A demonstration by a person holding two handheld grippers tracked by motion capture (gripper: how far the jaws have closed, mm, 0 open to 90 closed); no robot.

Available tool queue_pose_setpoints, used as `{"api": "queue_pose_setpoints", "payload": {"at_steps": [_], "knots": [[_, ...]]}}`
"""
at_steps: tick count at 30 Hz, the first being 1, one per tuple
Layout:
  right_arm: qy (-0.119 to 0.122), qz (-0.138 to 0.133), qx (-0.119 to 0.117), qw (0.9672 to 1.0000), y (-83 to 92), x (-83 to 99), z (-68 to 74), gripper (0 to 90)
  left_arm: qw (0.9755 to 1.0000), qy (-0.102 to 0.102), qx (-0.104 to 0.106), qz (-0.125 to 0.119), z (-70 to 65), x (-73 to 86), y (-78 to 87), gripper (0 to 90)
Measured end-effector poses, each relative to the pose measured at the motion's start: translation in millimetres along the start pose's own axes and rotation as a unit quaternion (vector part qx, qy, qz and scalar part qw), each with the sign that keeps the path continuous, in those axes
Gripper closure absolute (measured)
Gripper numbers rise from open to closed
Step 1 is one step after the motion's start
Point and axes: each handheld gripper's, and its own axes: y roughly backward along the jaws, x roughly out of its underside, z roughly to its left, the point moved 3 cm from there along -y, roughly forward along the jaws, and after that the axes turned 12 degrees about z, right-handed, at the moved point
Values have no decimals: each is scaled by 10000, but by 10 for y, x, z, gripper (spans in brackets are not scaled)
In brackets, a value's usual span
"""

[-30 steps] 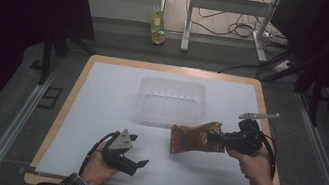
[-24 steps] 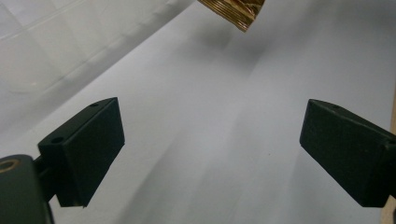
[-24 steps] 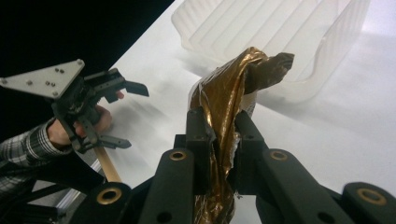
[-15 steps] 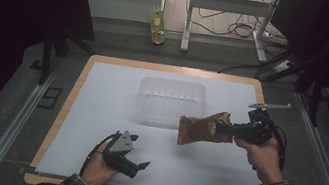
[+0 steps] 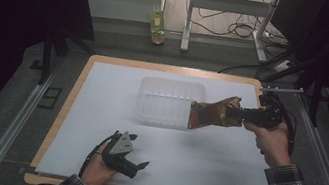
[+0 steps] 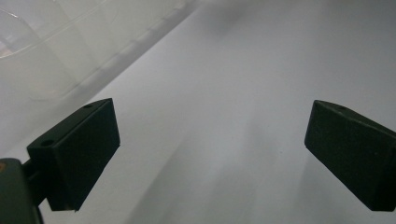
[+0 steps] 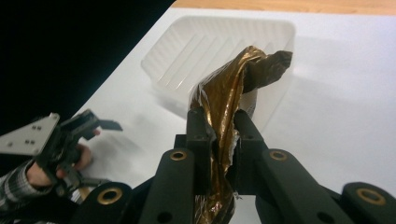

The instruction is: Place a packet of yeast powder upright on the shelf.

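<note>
A crinkled brown-and-gold packet (image 5: 209,114) hangs in the air at the right edge of a clear ribbed plastic tray (image 5: 163,101) in the middle of the white table. My right gripper (image 5: 234,114) is shut on the packet's end; in the right gripper view the packet (image 7: 233,88) rises from between the closed jaws over the tray (image 7: 210,44). Near the front edge, my left gripper (image 5: 135,167) rests low on the table, open, with nothing between its pads (image 6: 77,149). The left gripper (image 7: 93,125) also appears in the right gripper view.
A white sheet (image 5: 98,112) covers the wooden tabletop (image 5: 69,102). A yellow bottle (image 5: 157,25) stands on the floor beyond the far edge, beside metal table legs and cables. Metal rails run along both sides of the table.
My right gripper has carried the packet up and away from the person, from the table's right middle to the tray's right edge. The left gripper has stayed near the front edge.
</note>
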Motion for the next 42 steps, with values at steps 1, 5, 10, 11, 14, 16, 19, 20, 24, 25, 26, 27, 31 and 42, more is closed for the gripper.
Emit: {"api": "queue_pose_setpoints", "payload": {"at_steps": [1, 5, 10, 11, 14, 16, 19, 20, 24, 25, 26, 27, 31, 42], "knots": [[-26, -11, 47, 10000, 15, -42, -23, 801, 10000, 4, 6, -1, 0, 0, -1, 29], [-71, -29, 117, 9999, 27, -109, -63, 801, 10000, 48, 16, -52, 12, -1, 19, 28], [-135, -45, 208, 9997, 27, -200, -113, 801, 9999, 109, 20, -85, 30, 4, 27, 27], [-148, -44, 231, 9996, 24, -218, -121, 801, 9999, 115, 28, -76, 29, 6, 23, 27], [-214, -30, 306, 9993, 9, -296, -162, 801, 10000, 81, 14, -53, 22, 5, 21, 22], [-225, -29, 317, 9992, 3, -308, -169, 801, 10000, 72, 16, -56, 17, 3, 19, 21], [-245, 5, 379, 9990, -32, -358, -191, 801, 9999, 74, 5, -69, 20, 2, 21, 18], [-271, 12, 385, 9989, -56, -383, -202, 801, 9999, 83, 5, -78, 21, 2, 23, 14], [-280, 31, 442, 9986, -102, -425, -222, 801, 9998, 108, -26, -152, 33, 0, 30, 7], [-285, 56, 476, 9984, -139, -456, -230, 801, 9998, 105, -33, -164, 35, 0, 34, 6], [-288, 69, 481, 9984, -150, -467, -232, 800, 9998, 100, -40, -169, 36, 0, 36, 6], [-288, 69, 481, 9984, -150, -467, -232, 800, 9998, 88, -50, -167, 37, 1, 38, 6], [-284, 93, 542, 9981, -208, -523, -232, 800, 9998, 55, -86, -172, 32, 1, 39, 6], [-237, 162, 730, 9969, -348, -620, -214, 800, 9998, -43, -119, -180, 24, -2, 48, 8]]}}
